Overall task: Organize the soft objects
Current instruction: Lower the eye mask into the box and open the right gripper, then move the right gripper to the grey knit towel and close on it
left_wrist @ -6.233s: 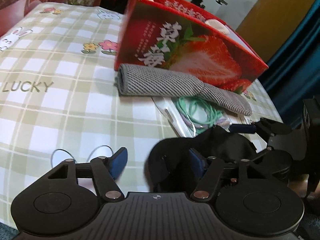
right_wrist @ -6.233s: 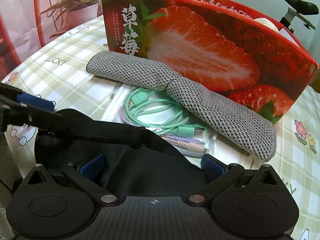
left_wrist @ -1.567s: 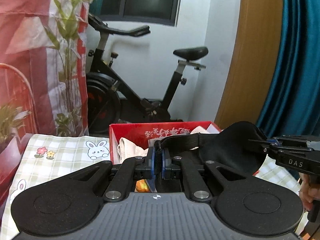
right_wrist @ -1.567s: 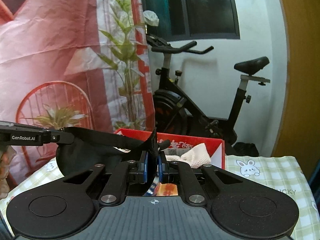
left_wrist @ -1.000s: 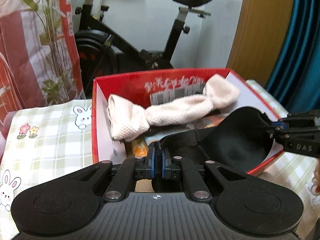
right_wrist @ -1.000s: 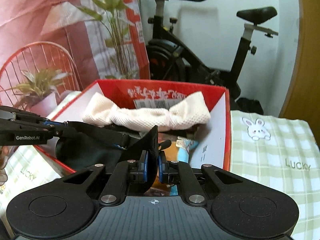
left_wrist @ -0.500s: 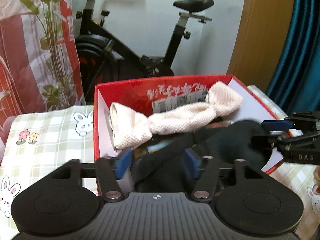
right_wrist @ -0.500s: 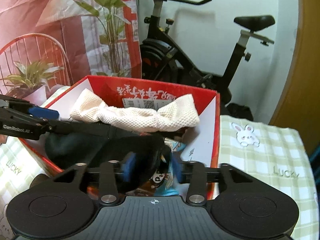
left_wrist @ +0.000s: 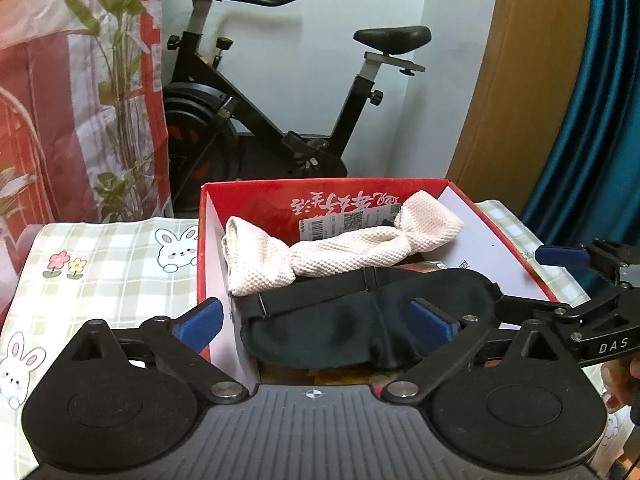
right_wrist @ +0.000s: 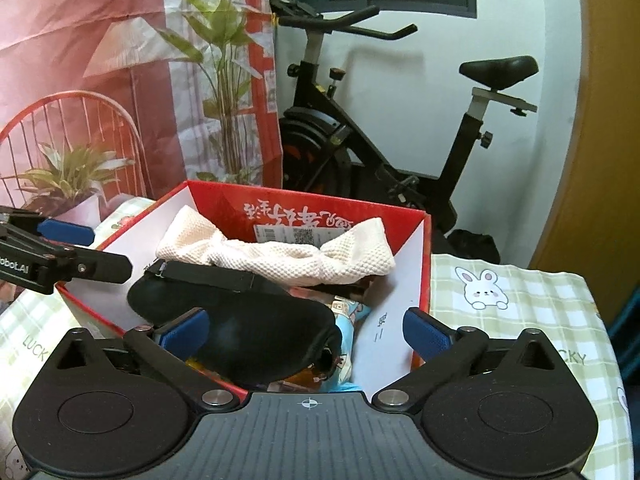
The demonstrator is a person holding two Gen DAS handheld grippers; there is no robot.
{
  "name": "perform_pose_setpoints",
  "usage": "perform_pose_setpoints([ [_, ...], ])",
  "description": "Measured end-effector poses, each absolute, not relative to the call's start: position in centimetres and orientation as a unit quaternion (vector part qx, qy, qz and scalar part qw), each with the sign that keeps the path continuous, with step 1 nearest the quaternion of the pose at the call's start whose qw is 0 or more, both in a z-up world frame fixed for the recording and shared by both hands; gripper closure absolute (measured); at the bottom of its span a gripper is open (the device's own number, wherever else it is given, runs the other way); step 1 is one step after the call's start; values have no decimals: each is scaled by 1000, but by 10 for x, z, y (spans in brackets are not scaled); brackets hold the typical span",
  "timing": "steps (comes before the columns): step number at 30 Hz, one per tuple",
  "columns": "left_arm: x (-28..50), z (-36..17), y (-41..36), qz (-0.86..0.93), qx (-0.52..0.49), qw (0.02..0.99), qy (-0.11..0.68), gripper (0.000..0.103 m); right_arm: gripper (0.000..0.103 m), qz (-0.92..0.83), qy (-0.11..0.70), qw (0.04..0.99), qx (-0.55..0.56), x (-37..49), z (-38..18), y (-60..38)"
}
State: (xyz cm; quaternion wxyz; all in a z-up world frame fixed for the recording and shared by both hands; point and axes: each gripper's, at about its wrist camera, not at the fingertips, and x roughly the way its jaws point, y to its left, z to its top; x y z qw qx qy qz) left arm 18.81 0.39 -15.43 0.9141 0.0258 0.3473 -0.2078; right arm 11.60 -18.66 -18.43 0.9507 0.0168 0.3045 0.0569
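opening wide, both sets of jaws have just let go of the black eye mask: a second ago each gripper was clenched on one end of it above the box, and now the blue pads stand far apart with nothing pressed between them. the left gripper still frames the mask in its own view, but the pads do not touch the fabric; the same holds for the right gripper, whose jaws straddle the mask's other end. the mask now lies inside the red strawberry box, draped over the packets at the bottom, its strap running just in front of the cream knitted cloth that already rests across the box. in the right view the mask sits low against the near wall, just beside a blue snack packet.

judged from this, the mask's placement looks finished, and the next step would be to draw back and look for another soft thing on the checked tablecloth; none is in view here.

both grippers point downward into the box from its near side, angled toward each other: the right gripper's arm shows at the right edge of the left view, with a little of the person's hand beneath it, and the left one shows at the left edge of the right view. both seem to have lifted slightly as they released.
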Motion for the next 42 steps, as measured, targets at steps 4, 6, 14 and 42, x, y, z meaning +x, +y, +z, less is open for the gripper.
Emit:
perform_pose_setpoints([
  [4, 179, -150, 9, -200, 16, 918, 343, 0, 0, 55, 301, 952, 22, 109, -183, -186],
  [6, 175, -149, 12, -197, 11, 919, 341, 0, 0, 49, 300, 953, 20, 105, -183, -184],
  [14, 156, -149, 22, -188, 2, 922, 338, 0, 0, 49, 288, 956, 34, 85, -185, -182],
  [42, 115, -191, 54, -179, -23, 925, 335, 0, 0, 73, 233, 966, 89, 16, -220, -198],
])
